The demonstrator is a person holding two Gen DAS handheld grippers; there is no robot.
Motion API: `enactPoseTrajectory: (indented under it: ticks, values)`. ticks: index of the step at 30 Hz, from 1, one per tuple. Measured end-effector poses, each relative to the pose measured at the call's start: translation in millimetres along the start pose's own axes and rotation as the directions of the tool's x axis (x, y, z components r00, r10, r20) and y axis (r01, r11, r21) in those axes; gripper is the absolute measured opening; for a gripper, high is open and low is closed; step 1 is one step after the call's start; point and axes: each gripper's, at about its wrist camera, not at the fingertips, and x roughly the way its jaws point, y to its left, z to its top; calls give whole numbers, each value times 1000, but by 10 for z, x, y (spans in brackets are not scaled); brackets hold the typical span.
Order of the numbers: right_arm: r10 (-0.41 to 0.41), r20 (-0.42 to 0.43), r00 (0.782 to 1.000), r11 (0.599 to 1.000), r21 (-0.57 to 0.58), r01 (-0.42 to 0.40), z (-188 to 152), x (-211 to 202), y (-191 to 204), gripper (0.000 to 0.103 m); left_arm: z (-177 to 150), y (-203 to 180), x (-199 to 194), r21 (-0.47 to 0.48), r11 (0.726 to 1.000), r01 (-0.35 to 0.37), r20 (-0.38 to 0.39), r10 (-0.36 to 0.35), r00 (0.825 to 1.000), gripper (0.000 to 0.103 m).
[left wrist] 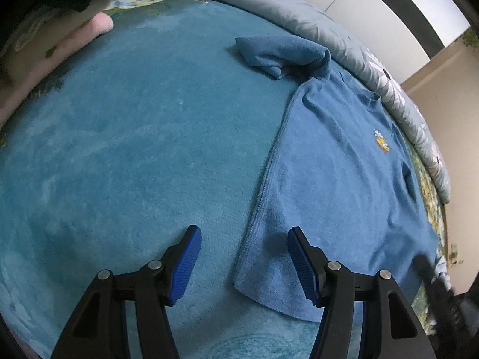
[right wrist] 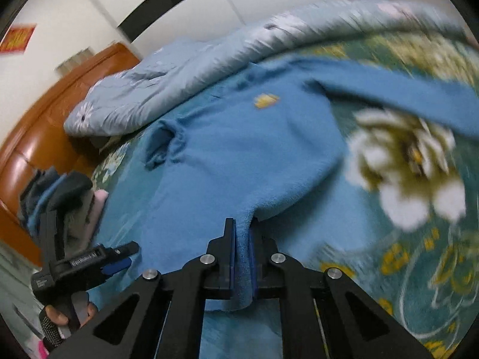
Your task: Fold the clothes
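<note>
1. Left view: blue pads of my left claw (left wrist: 244, 264) stand wide apart, nothing between them, straddling the near corner of the blue sweater (left wrist: 338, 185). One pad is over the teal blanket (left wrist: 134, 155), the other over the sweater's hem.
2. Same view: the sweater lies flat on the blanket, to the right, one sleeve (left wrist: 278, 53) bunched up at the far end. A small yellow badge (left wrist: 381, 142) shows on the chest. The grey quilt (left wrist: 329, 30) is heaped just beyond.
3. Right view: my right claw (right wrist: 242, 257) is clamped tight on a pinch of the sweater's (right wrist: 239, 149) edge, the fabric running up between the pads.
4. Same view, blurry: the sweater's body spreads ahead of me, a sleeve (right wrist: 404, 92) stretching right over the flowered blanket (right wrist: 419, 254). At left my other claw (right wrist: 118, 258) shows, held in a hand (right wrist: 60, 318).
</note>
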Motion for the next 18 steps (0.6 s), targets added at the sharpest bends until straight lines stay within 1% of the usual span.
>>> enactPoseTrajectory:
  ticks: [2, 9, 10, 11, 12, 13, 14, 18]
  values:
    - [-20, -17, 1000, 997, -73, 18, 82, 134, 263, 8, -3, 5, -1, 2, 1000, 1, -2, -1, 1000, 64]
    - [-40, -133, 990, 984, -176, 16, 49, 725, 629, 13, -5, 20, 7, 2, 1000, 10, -7, -10, 1000, 64]
    - [-42, -148, 988, 982, -188, 13, 43, 796, 671, 16, -6, 14, 9, 5, 1000, 8, -7, -8, 1000, 64]
    - [-28, -153, 988, 983, -182, 0, 29, 796, 658, 24, -4, 7, 13, 9, 1000, 5, -9, -5, 1000, 64]
    - [4, -162, 987, 984, -175, -33, 7, 773, 635, 29, -2, 2, 16, 11, 1000, 4, -11, -3, 1000, 65]
    - [37, -171, 984, 984, -168, -66, -15, 751, 612, 38, 0, -4, 19, 14, 1000, 3, -12, -2, 1000, 65]
    - [64, -176, 982, 982, -162, -93, -35, 719, 584, 41, 3, 2, 18, 11, 1000, 6, -14, -6, 1000, 65]
    - [73, -105, 992, 985, -146, -88, -75, 419, 369, 41, 18, 27, 14, -3, 1000, 19, -20, -19, 1000, 65]
